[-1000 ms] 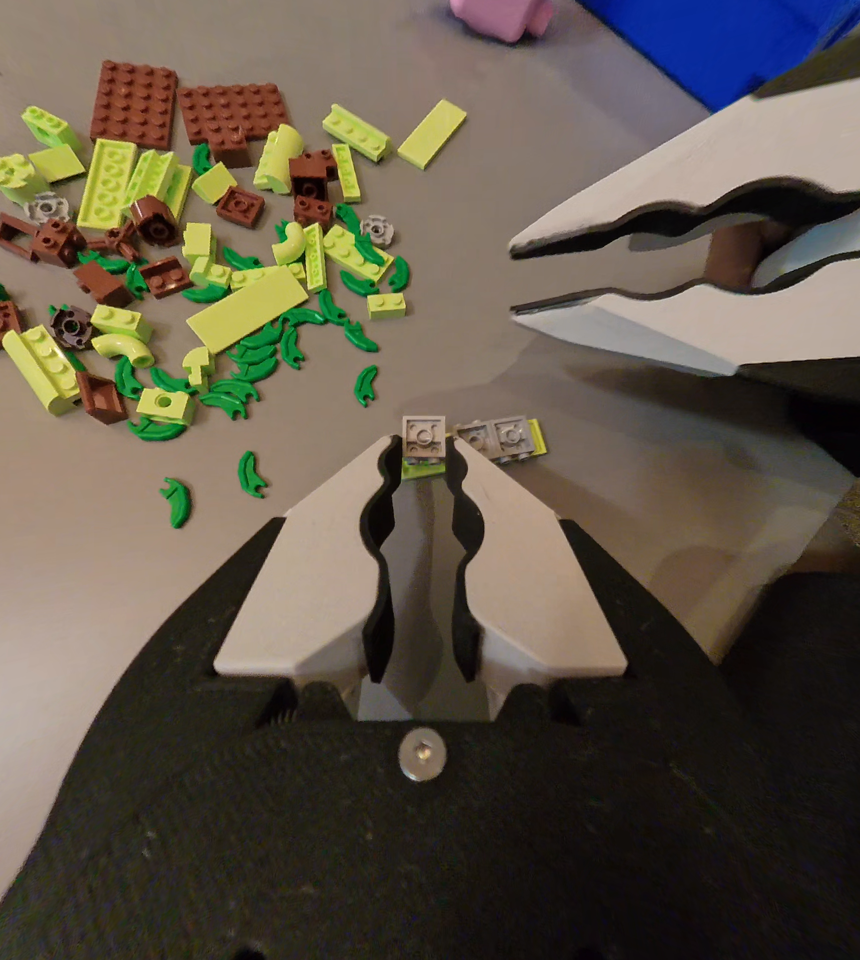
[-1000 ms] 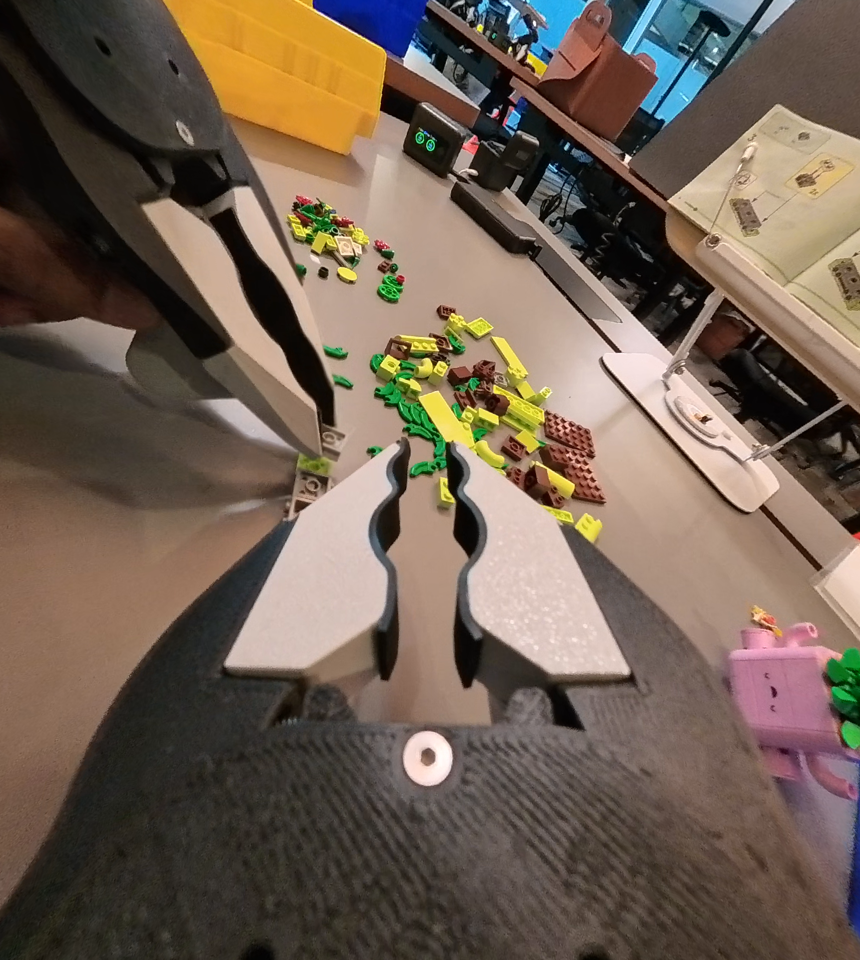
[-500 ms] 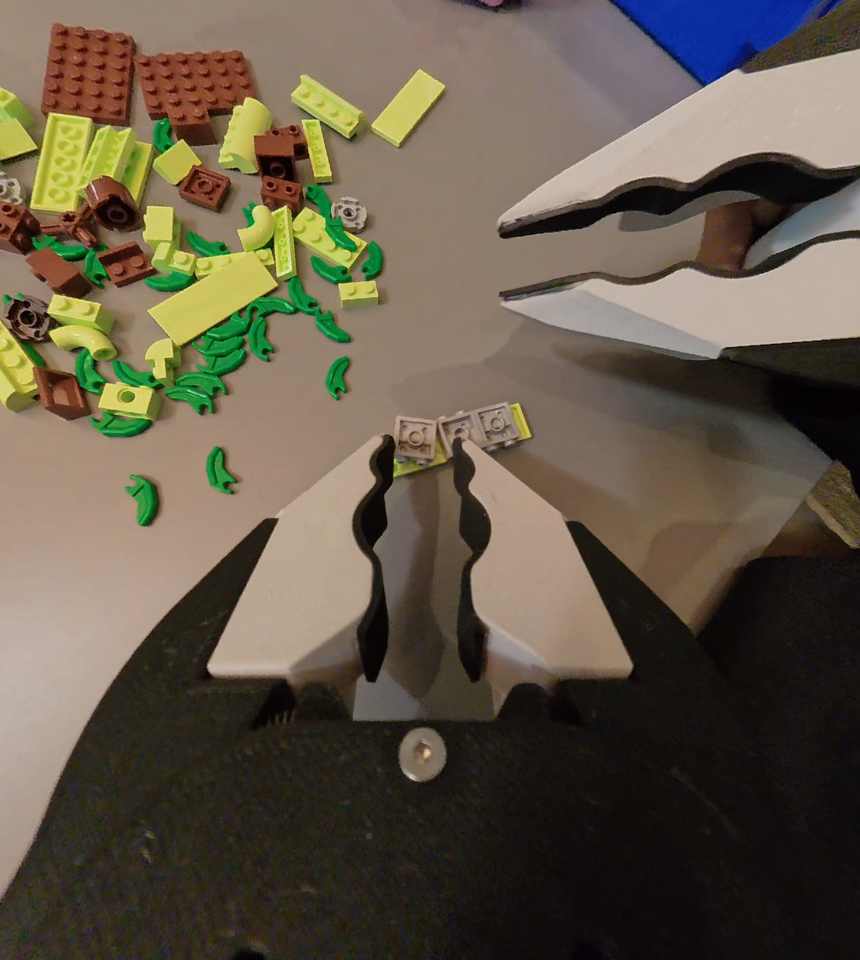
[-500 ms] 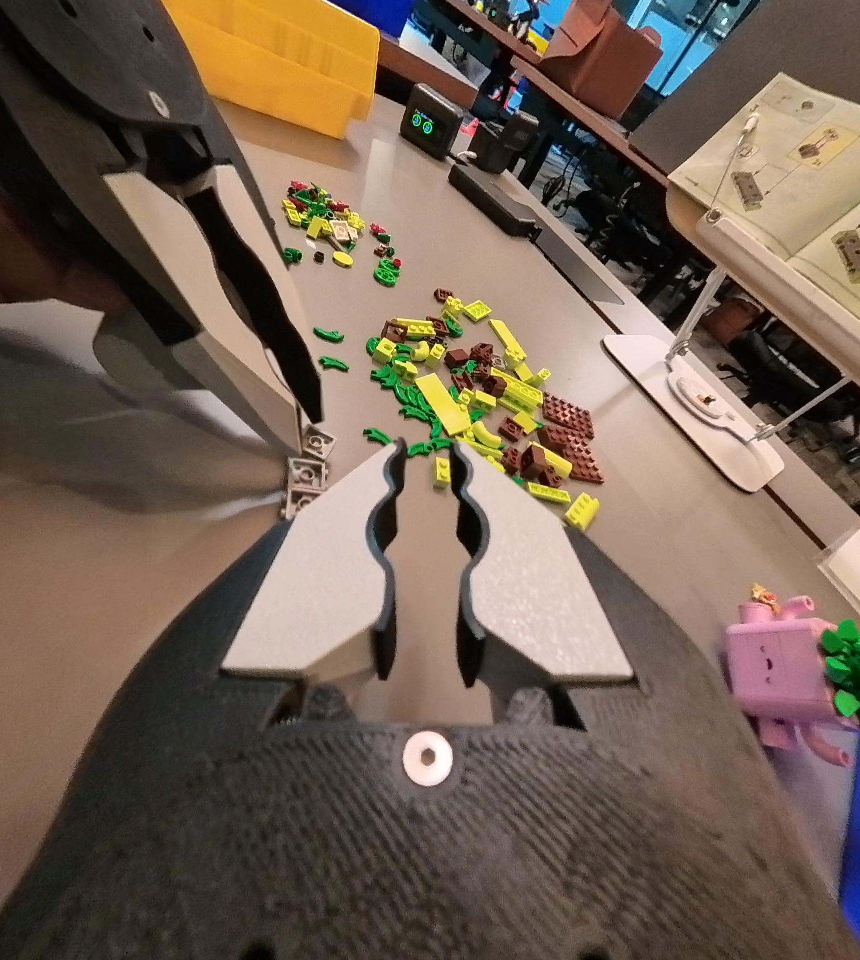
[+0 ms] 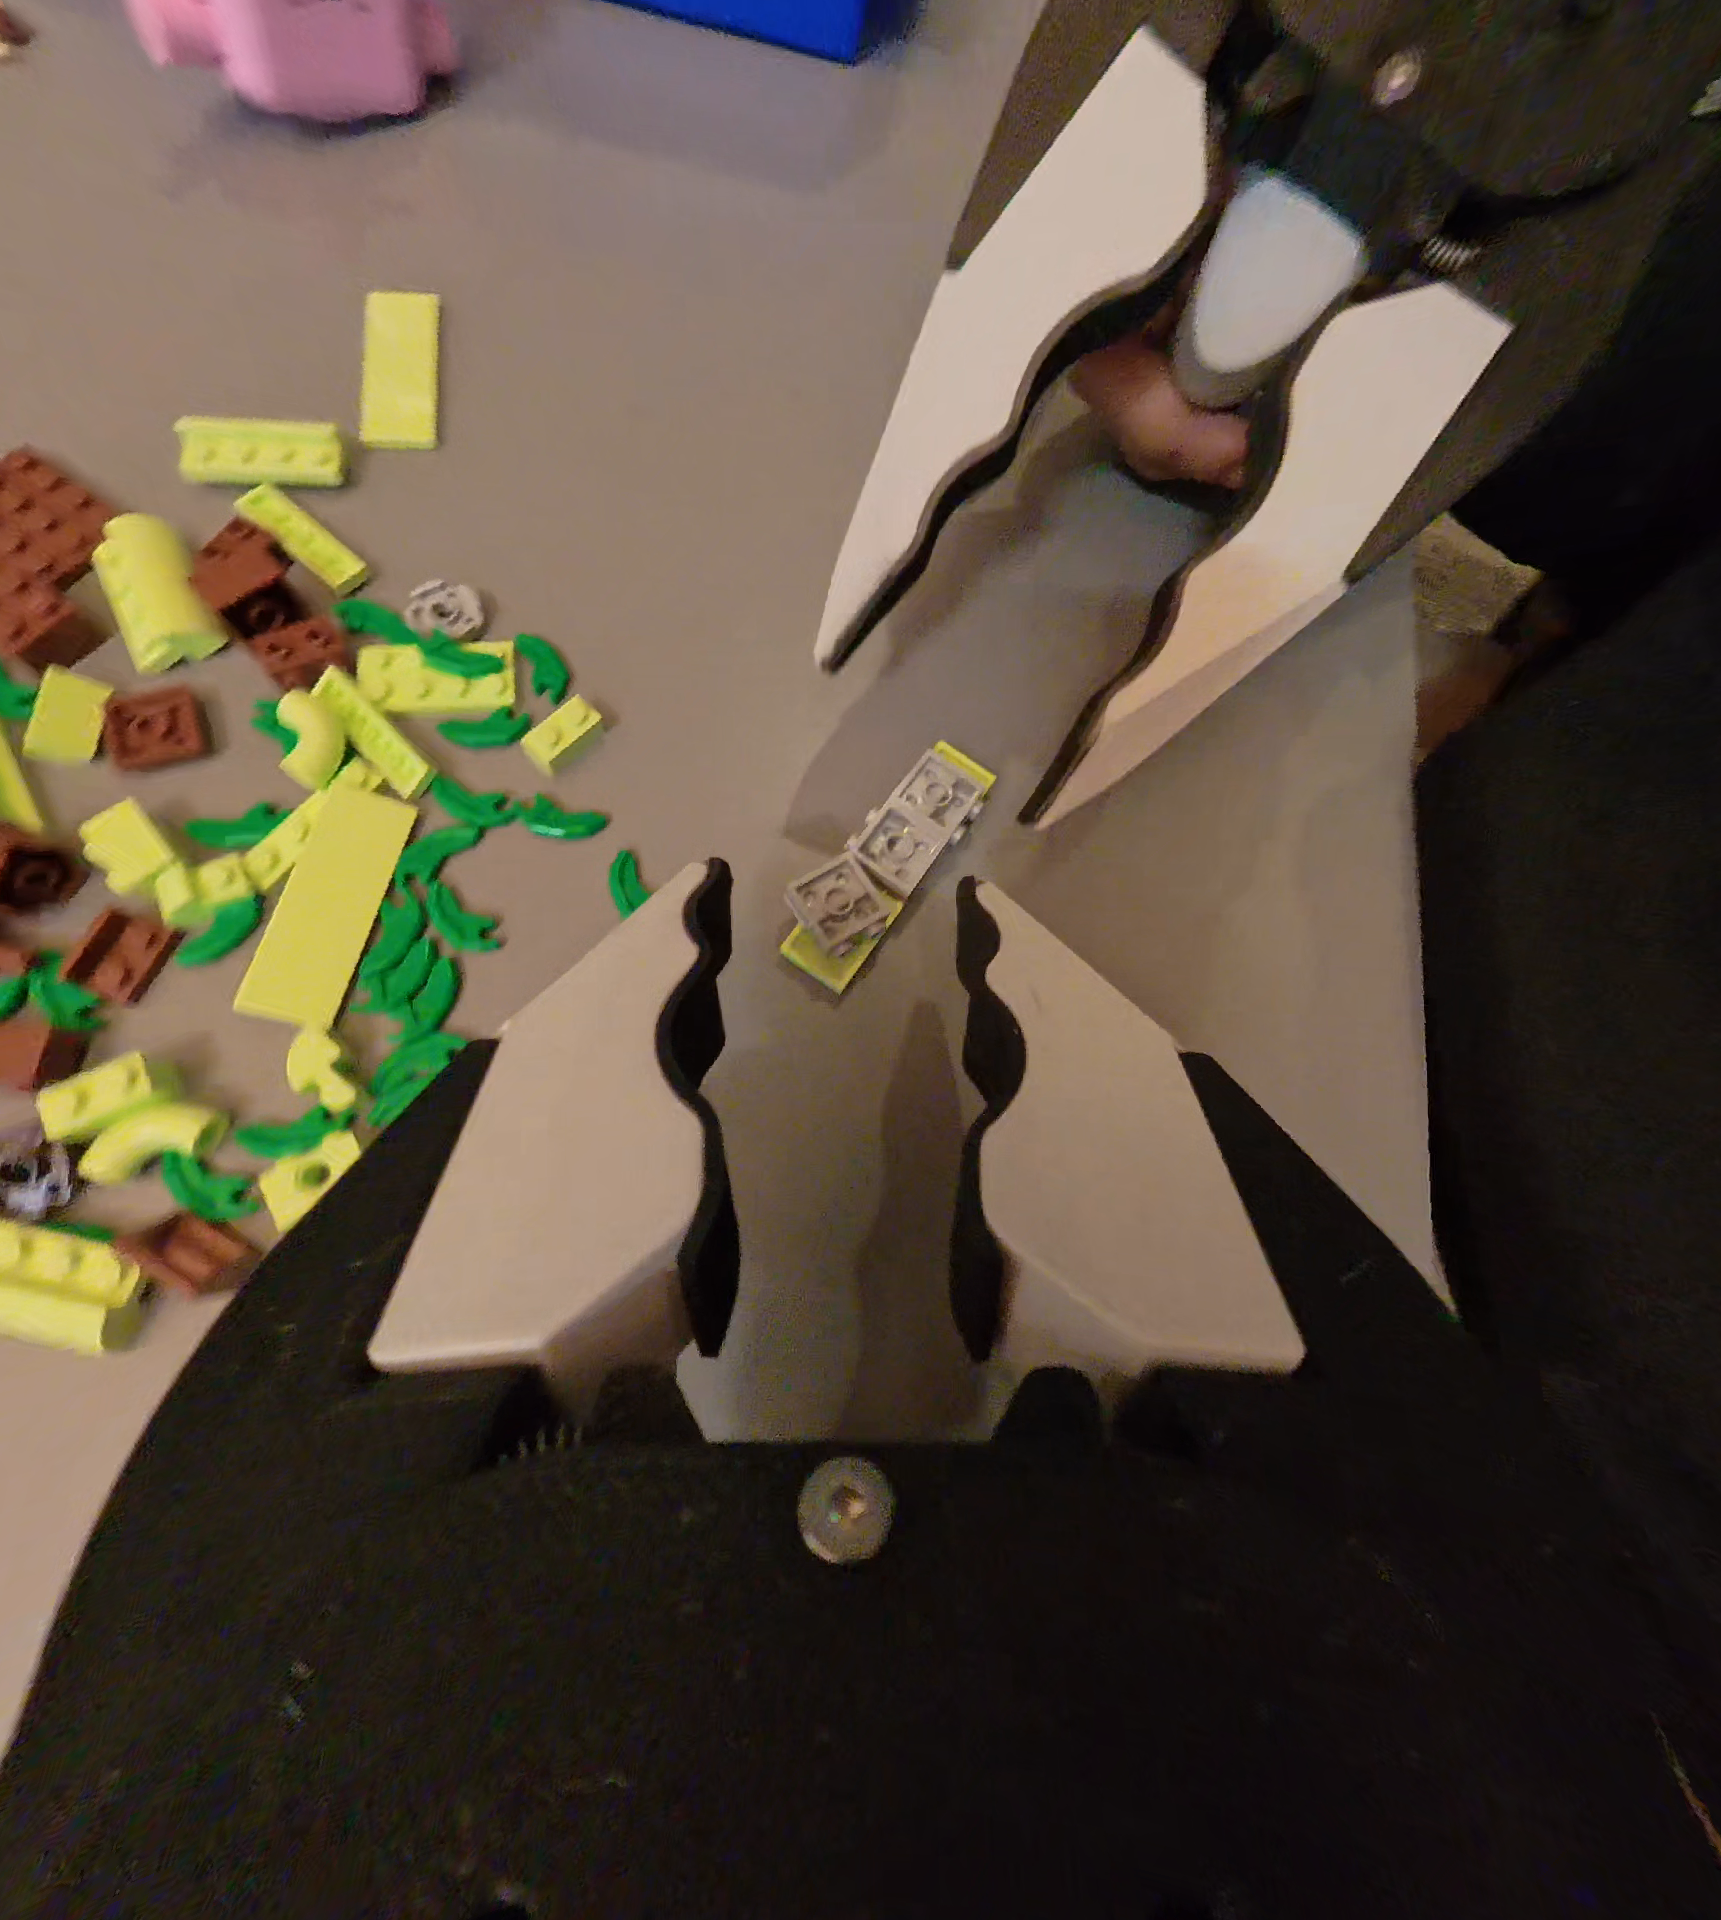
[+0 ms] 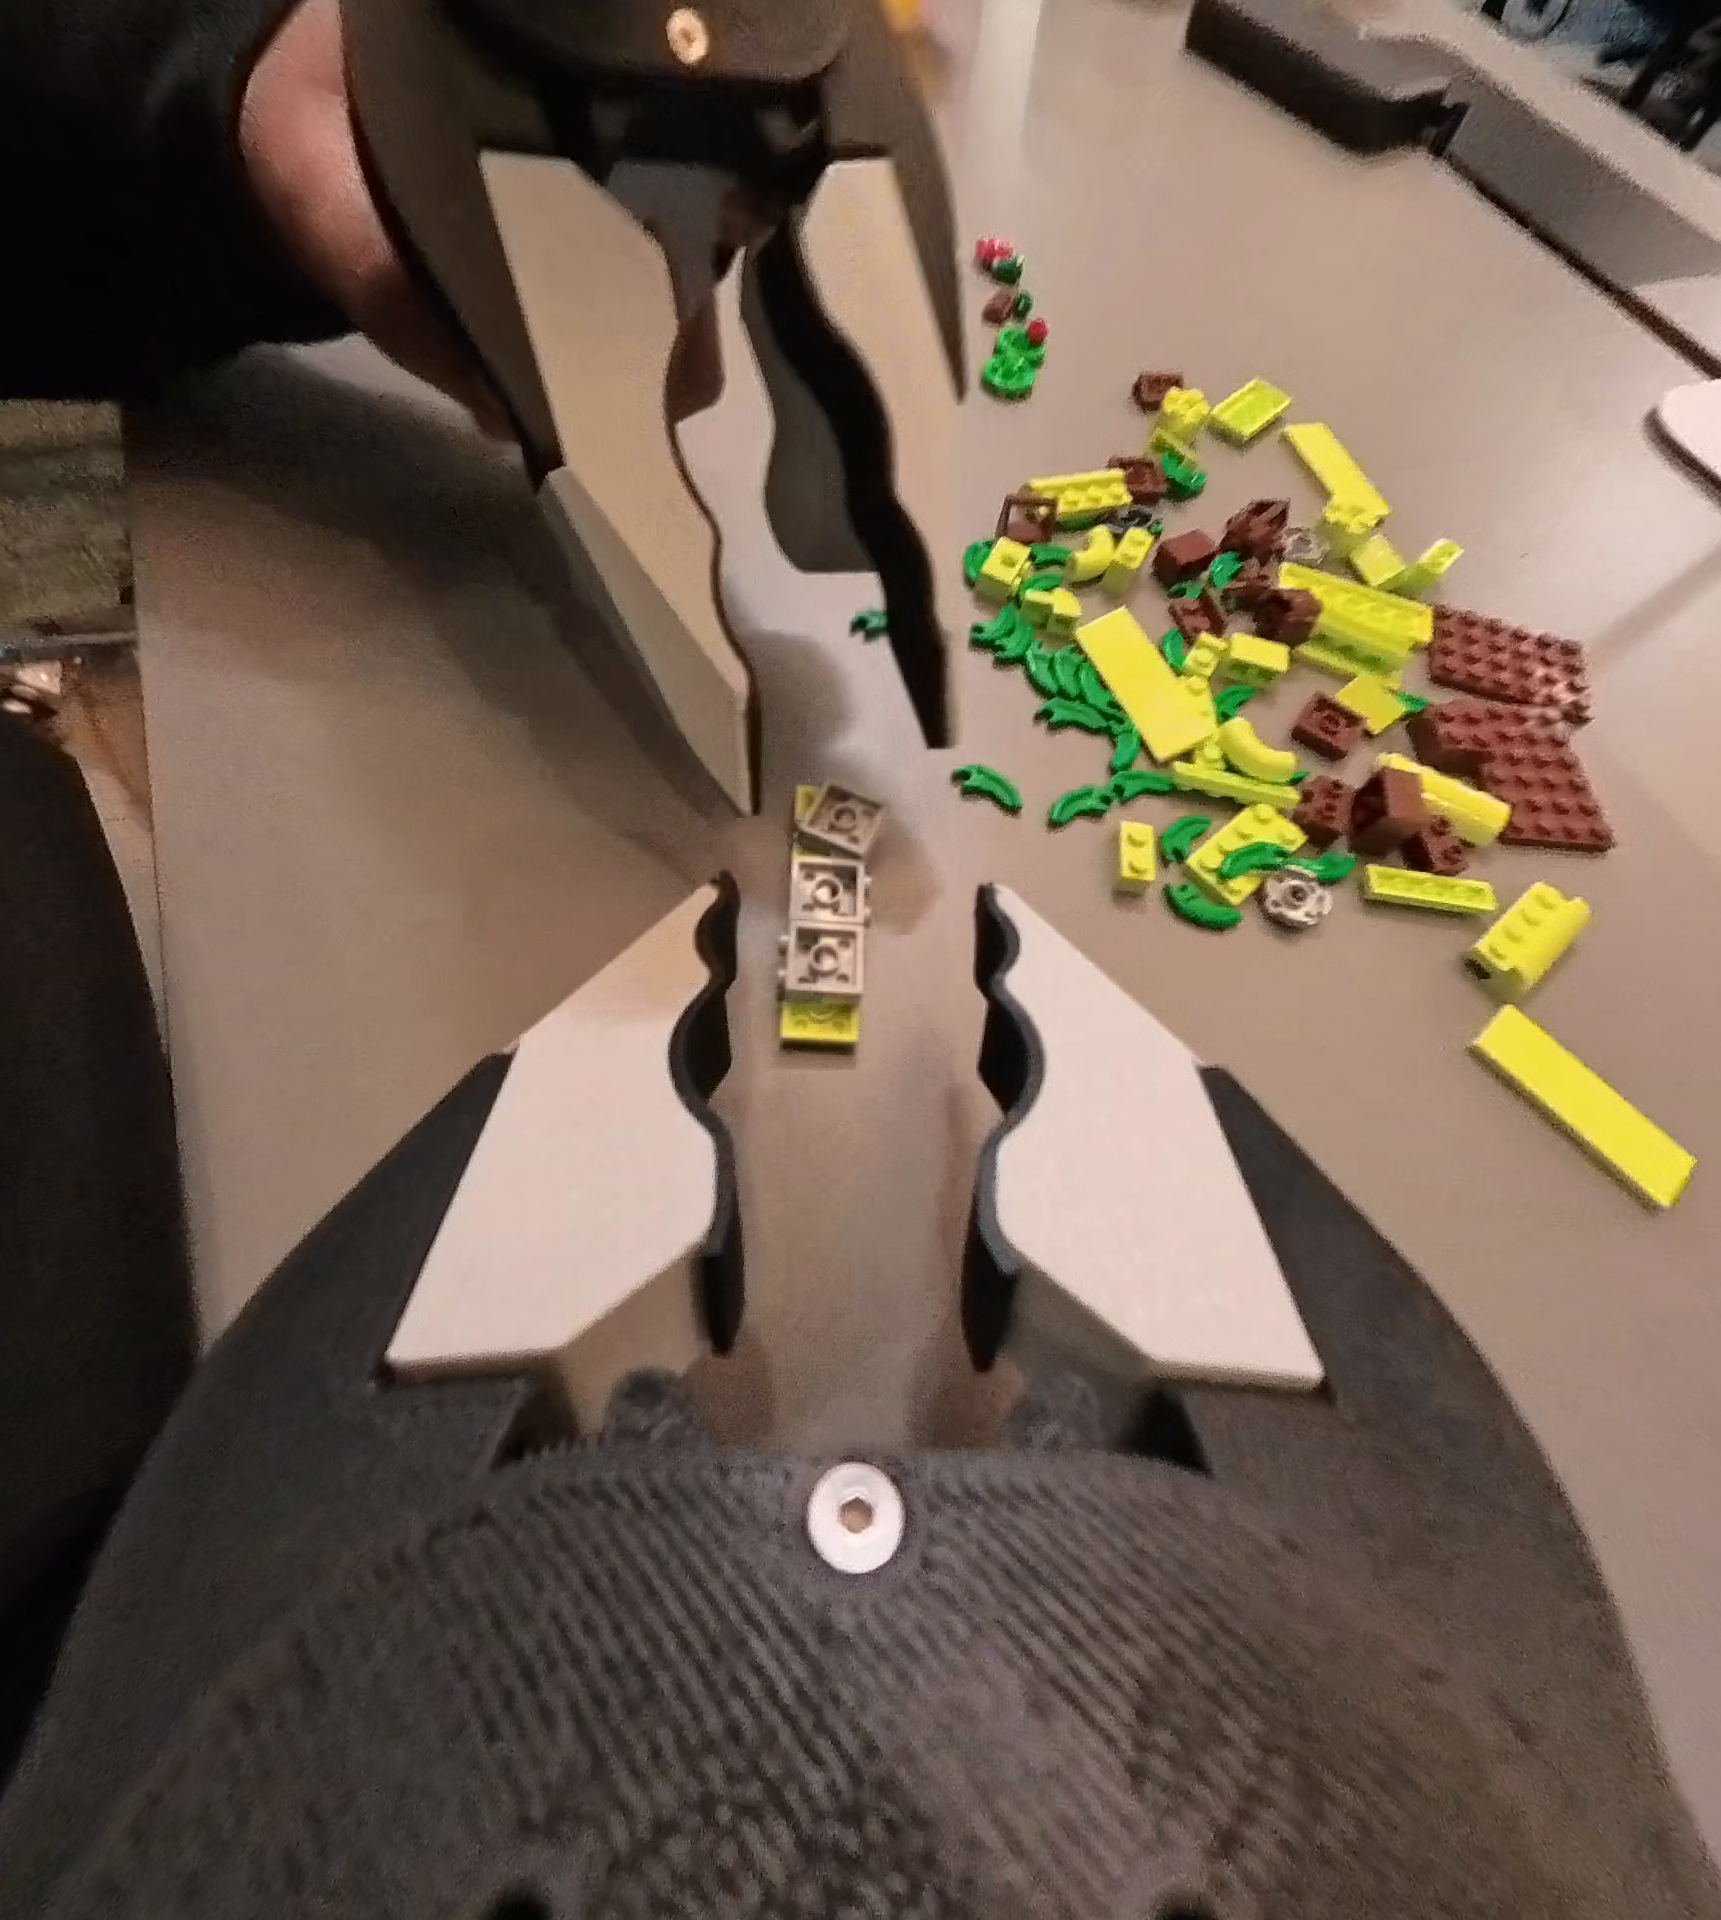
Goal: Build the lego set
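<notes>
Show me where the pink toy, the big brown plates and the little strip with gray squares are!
pink toy (image 5: 316, 52), left wrist view, on its rounded pink body.
brown plates (image 6: 1521, 717), right wrist view, on the studded top.
strip with gray squares (image 6: 825, 891), right wrist view, on the middle gray square.

Opposed close wrist views, shared table (image 5: 627, 260).

No readable text, labels, brand marks, numbers or signs in either wrist view; nothing on the bricks, the table or the grippers carries legible writing.
</notes>
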Action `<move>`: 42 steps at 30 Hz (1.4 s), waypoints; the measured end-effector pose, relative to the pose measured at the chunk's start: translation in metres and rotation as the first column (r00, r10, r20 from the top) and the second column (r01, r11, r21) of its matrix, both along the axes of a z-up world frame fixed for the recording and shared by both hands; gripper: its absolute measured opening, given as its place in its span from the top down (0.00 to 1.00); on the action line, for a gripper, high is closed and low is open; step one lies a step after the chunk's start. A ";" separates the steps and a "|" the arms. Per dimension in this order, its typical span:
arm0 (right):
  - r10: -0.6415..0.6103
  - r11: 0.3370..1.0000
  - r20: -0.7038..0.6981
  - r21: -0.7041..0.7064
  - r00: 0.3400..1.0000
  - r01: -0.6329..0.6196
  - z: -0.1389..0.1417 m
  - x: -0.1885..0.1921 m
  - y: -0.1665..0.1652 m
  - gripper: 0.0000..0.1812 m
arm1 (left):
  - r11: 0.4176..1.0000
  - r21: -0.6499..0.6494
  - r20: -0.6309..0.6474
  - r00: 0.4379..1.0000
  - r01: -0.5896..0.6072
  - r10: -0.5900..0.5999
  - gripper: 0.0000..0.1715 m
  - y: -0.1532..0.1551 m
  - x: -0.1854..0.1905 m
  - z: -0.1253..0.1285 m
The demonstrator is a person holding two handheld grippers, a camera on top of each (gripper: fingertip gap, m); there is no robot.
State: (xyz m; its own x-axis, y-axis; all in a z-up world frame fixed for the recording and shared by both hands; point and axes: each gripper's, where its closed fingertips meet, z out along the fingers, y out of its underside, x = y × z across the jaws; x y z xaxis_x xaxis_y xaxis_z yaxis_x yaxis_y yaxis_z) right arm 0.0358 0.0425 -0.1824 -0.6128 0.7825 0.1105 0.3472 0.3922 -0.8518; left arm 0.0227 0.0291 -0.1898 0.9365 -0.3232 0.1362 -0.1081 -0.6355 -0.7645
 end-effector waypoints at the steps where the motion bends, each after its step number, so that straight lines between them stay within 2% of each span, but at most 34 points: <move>1: -0.002 1.000 0.016 0.010 1.000 0.001 -0.003 0.001 -0.002 0.76 | 0.999 0.004 0.009 0.999 0.033 -0.033 0.76 0.002 0.001 0.000; 6: -0.011 1.000 0.080 0.024 0.997 0.009 -0.013 0.001 -0.004 0.82 | 0.985 -0.037 0.009 0.986 0.166 -0.166 0.73 0.001 0.005 -0.012; 14: 0.024 0.999 0.203 0.024 0.979 -0.030 -0.028 0.003 -0.008 0.91 | 0.979 -0.002 0.021 0.978 0.206 -0.206 0.78 -0.005 0.013 -0.011; 22: 0.027 1.000 0.217 0.009 0.976 -0.030 -0.029 0.002 -0.008 0.91 | 0.985 0.019 -0.014 0.985 0.171 -0.170 0.81 -0.005 0.005 -0.008; 27: 0.037 0.999 0.217 0.010 0.976 -0.041 -0.029 0.003 -0.009 0.91 | 0.988 0.015 -0.042 0.988 0.151 -0.150 0.91 -0.005 0.001 -0.012; 33: 0.044 0.999 0.215 0.013 0.976 -0.048 -0.029 0.004 -0.010 0.91 | 0.986 0.018 -0.051 0.985 0.163 -0.162 0.92 -0.005 0.005 -0.011; 42: 0.045 0.999 0.217 0.010 0.975 -0.049 -0.029 0.004 -0.010 0.91 | 0.984 0.017 -0.050 0.983 0.175 -0.174 0.84 -0.006 0.007 -0.009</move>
